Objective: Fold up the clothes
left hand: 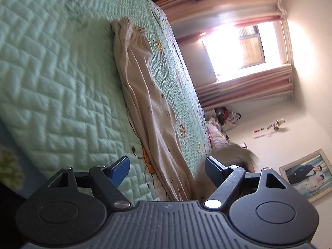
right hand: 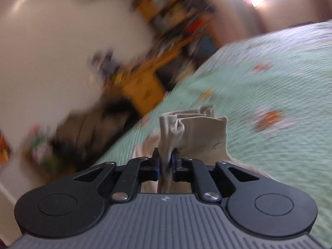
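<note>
The left gripper [left hand: 167, 171] is standing wide open and empty above the bed's near edge; the beige garment [left hand: 145, 95] is lying ahead of it on the green quilt [left hand: 51, 72], a long strip running away toward the far edge near the shelves; the right gripper [right hand: 166, 161] is pinching a bunched end of the garment [right hand: 193, 132], cloth sticking up beyond its narrowly parted jaws.

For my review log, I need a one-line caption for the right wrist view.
Right gripper pinching a bunched edge of beige garment above the green quilted bedspread, background motion-blurred.
</note>
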Available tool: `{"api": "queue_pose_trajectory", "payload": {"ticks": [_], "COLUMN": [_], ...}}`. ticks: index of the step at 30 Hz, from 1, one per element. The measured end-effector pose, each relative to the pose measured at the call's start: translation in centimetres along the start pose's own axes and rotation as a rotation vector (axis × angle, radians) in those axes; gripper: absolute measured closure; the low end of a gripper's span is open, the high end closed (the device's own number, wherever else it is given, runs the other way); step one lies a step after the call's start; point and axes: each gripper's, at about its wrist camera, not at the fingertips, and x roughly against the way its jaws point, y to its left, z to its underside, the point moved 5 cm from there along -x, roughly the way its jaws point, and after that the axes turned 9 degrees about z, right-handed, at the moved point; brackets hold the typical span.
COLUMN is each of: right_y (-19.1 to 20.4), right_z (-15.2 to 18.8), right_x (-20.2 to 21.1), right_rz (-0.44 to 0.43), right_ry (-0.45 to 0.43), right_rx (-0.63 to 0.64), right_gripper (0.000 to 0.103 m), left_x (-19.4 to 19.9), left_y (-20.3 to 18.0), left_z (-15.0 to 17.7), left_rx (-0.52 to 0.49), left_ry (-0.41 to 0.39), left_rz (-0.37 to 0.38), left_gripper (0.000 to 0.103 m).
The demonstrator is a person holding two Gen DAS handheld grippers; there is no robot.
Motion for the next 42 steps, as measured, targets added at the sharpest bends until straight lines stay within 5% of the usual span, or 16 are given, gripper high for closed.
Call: {"api": "queue_pose_trajectory", "payload": {"ticks": [1,2,4,9,14,17,21,24,26,27,32,36,39,42], "right_y": [0.5,0.5,-0.2,-3.6,-10.4,-12.3,-13.3,-15.2,-16.2,-16.5,-17.1,-17.4,-18.7,-19.5], "right_z": [0.5,1.1,2.4,4.4,5.3,5.2,5.5,8.0,9.2,9.5,7.8,7.8,8.9,9.5], "right_x": [-3.0,-4.8,-5.5,0.5,6.6,7.6,5.3,2.3,1.8,2.0,5.9,7.7,7.7,6.9], "right_rz": [0.000,0.049,0.003,0.042,0.201,0.126,-0.148,-0.009,0.027,0.033,0.008,0.000,0.018,-0.053], "right_ry": [0.071,0.097,0.106,-0.026,-0.114,-0.164,-0.142,-0.037,-0.047,-0.064,-0.176,-0.179,-0.155,-0.140], "right_rx": [0.026,0.031,-0.043,-0.147,-0.275,-0.401,-0.593,-0.596,-0.586,-0.597,-0.635,-0.648,-0.719,-0.800], "right_gripper": [0.056,0.051,0.052,0.050,0.047,0.046,0.035,0.035,0.068,0.070,0.044,0.041,0.041,0.041], "left_x": [0.5,1.0,1.8,1.5,-2.1,-5.6,-10.7,-14.4,-16.7,-17.4,-16.5,-15.3,-16.4,-18.9], "left_y": [0.0,0.0,0.2,-0.1,-3.2,-5.7,-7.2,-6.0,-4.3,-3.6,-3.6,-5.5,-7.8,-9.5], "left_z": [-0.1,-0.1,-0.1,-0.2,0.1,0.5,1.1,2.2,3.2,3.5,3.1,3.2,5.3,9.2], "left_rx": [0.001,0.001,0.000,-0.018,-0.082,-0.124,-0.147,-0.140,-0.110,-0.105,-0.107,-0.150,-0.213,-0.303], "left_ry": [-0.008,-0.016,-0.026,0.000,0.089,0.143,0.189,0.249,0.299,0.316,0.285,0.274,0.345,0.473], "left_rz": [-0.002,-0.003,-0.006,0.020,0.099,0.125,0.133,0.074,-0.022,-0.049,-0.045,0.002,0.050,0.071], "left_gripper": [0.022,0.022,0.020,0.019,0.018,0.018,0.017,0.017,0.017,0.019,0.020,0.017,0.016,0.015]}}
